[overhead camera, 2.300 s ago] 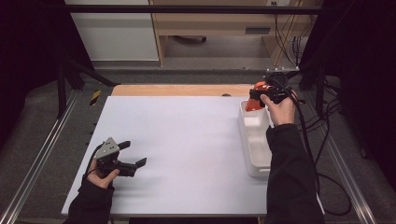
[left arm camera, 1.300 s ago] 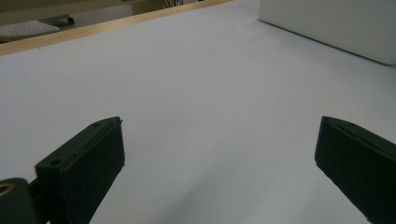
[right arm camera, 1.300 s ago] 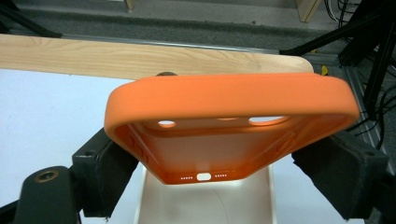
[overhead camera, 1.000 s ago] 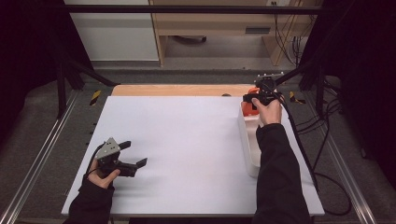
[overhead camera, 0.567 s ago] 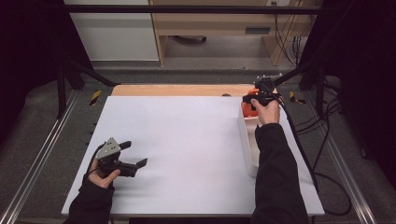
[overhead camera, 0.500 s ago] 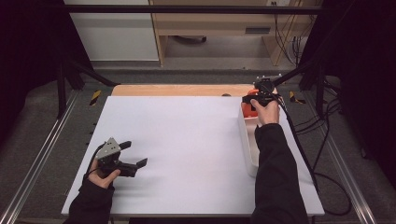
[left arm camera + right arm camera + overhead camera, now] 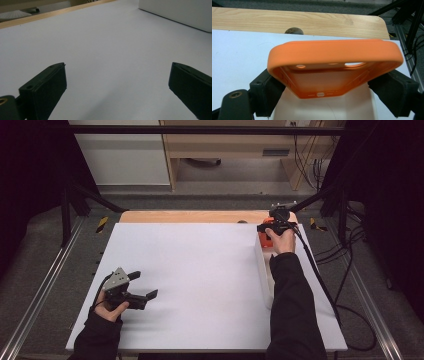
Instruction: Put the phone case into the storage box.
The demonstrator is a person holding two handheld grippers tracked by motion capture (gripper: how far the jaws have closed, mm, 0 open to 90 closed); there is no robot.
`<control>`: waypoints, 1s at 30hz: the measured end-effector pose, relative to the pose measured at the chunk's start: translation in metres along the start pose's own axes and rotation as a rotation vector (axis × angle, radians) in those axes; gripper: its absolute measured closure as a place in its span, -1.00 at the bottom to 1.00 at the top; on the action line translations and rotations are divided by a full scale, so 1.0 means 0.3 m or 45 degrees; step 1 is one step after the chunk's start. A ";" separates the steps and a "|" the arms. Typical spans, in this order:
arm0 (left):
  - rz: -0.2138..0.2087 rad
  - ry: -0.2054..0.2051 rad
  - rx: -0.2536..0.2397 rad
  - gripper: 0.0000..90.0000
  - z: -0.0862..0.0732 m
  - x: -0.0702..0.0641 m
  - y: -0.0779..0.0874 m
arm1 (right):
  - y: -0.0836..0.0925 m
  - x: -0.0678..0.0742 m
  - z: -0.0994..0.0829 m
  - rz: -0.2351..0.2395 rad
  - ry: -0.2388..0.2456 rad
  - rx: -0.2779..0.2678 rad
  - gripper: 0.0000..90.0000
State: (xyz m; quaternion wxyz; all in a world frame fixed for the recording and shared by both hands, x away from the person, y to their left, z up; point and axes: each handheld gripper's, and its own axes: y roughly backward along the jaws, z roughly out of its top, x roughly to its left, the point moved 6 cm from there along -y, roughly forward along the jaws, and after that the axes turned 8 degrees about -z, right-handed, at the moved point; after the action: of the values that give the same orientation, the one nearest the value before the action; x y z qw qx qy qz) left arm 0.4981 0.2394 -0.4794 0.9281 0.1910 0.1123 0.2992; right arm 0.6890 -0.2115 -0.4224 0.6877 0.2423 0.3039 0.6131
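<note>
Nearest me, my left tongs (image 7: 142, 297) rest low on the white worktop (image 7: 200, 270), jaws standing wide apart with nothing between them. Farther off to the right, a long white tray (image 7: 265, 270) lies along the worktop's edge. At its far end I hold my right tongs (image 7: 329, 87) clamped across an orange phone case (image 7: 334, 65), one jaw on each long side; the case sits lifted above the tray, open side toward the camera. Beyond it: a strip of bare wood (image 7: 312, 21), then grey floor.
</note>
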 end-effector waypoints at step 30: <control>-0.001 -0.003 0.002 -0.98 -0.001 -0.001 -0.003 | -0.003 0.009 0.009 0.058 0.004 -0.036 -0.97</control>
State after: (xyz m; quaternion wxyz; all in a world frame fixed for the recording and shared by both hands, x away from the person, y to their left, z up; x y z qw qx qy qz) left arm 0.4982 0.2386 -0.4802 0.9282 0.1920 0.1114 0.2985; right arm 0.6917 -0.2089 -0.4216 0.6764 0.2384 0.2907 0.6333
